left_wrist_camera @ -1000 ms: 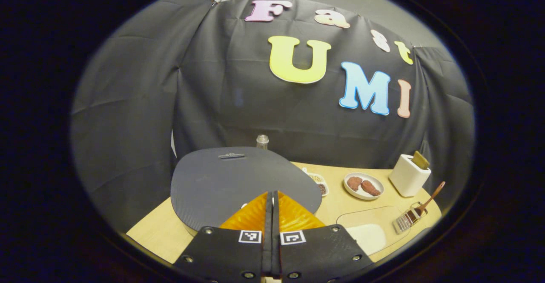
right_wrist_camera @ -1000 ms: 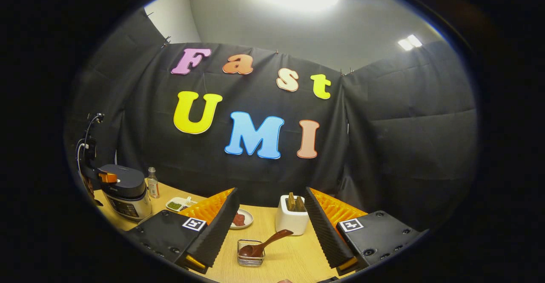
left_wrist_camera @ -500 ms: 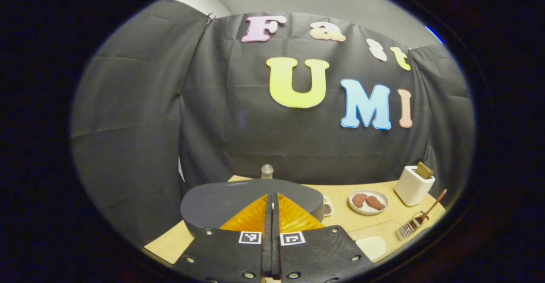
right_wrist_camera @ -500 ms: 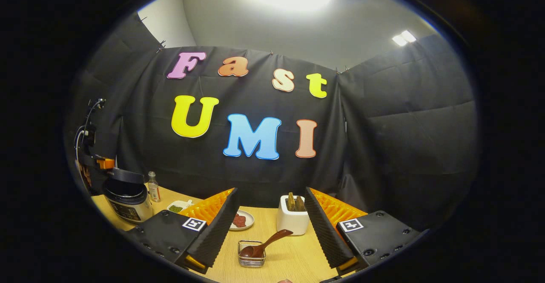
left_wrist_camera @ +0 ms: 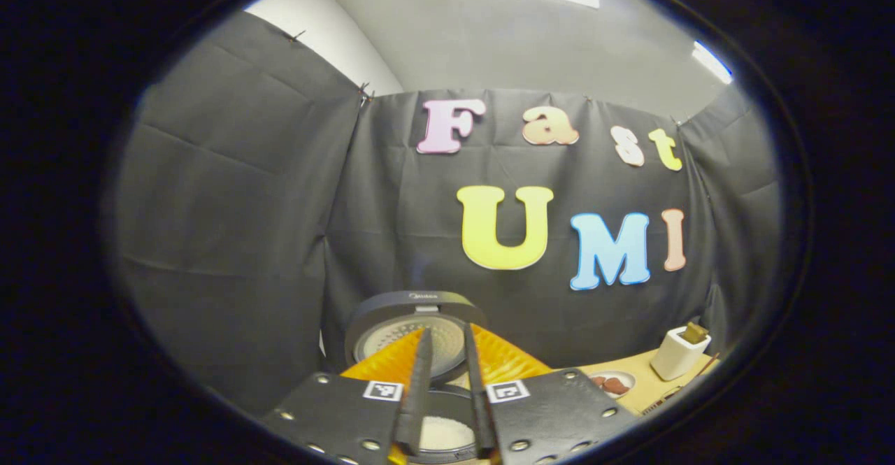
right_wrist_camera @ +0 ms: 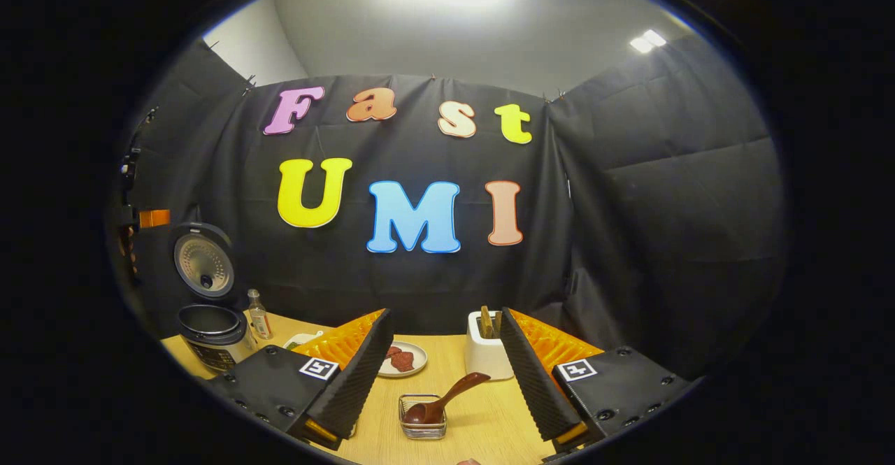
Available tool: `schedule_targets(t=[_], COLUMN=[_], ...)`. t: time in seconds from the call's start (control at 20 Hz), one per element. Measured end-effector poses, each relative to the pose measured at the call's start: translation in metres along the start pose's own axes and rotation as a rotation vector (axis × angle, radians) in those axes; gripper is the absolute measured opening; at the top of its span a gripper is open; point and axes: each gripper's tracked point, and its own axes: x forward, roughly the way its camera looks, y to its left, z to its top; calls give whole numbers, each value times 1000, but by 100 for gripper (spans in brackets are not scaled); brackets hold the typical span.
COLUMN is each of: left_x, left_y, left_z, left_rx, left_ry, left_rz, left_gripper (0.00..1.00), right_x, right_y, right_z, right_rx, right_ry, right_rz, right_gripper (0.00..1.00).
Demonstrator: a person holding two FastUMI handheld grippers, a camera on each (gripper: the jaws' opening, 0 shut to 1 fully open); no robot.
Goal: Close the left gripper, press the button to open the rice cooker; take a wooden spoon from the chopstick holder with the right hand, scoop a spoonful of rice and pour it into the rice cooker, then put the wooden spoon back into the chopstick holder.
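The rice cooker (right_wrist_camera: 213, 339) stands at the table's far left with its lid (right_wrist_camera: 203, 263) swung upright. In the left gripper view the lid's round inner plate (left_wrist_camera: 412, 339) faces me, and the pot's pale inside (left_wrist_camera: 440, 433) lies below my left gripper (left_wrist_camera: 445, 335), whose fingers stand a narrow gap apart, holding nothing. My right gripper (right_wrist_camera: 445, 318) is wide open above the table. A brown wooden spoon (right_wrist_camera: 444, 398) rests bowl-down in a small wire basket (right_wrist_camera: 421, 426) between its fingers, farther off. Behind that stands the white chopstick holder (right_wrist_camera: 487, 353) with wooden pieces in it.
A small bottle (right_wrist_camera: 259, 315) stands right of the cooker. A little dish (right_wrist_camera: 297, 339) and a plate of reddish-brown food (right_wrist_camera: 402, 360) sit mid-table. The other gripper (right_wrist_camera: 150, 218) hangs high above the cooker's left side. Black cloth walls close the back and sides.
The cooker lid went from shut to fully upright. My left gripper rose and tilted up, and its fingers parted slightly. The right gripper barely moved.
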Motion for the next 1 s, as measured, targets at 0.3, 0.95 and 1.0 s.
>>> schedule_targets(t=[0.3, 0.95, 1.0], left_x=[-36, -106, -108], left_y=[1, 16, 20], left_z=[40, 20, 18], left_rx=[26, 65, 70], left_ry=[-72, -11, -3], left_rz=[14, 63, 73], left_gripper=[80, 79, 80], right_x=[26, 84, 89], right_y=[-5, -23, -23], right_z=[-27, -112, -121], right_rx=[73, 188, 194], right_ry=[94, 335, 357], right_rz=[18, 9, 6], right_gripper=[97, 98, 98])
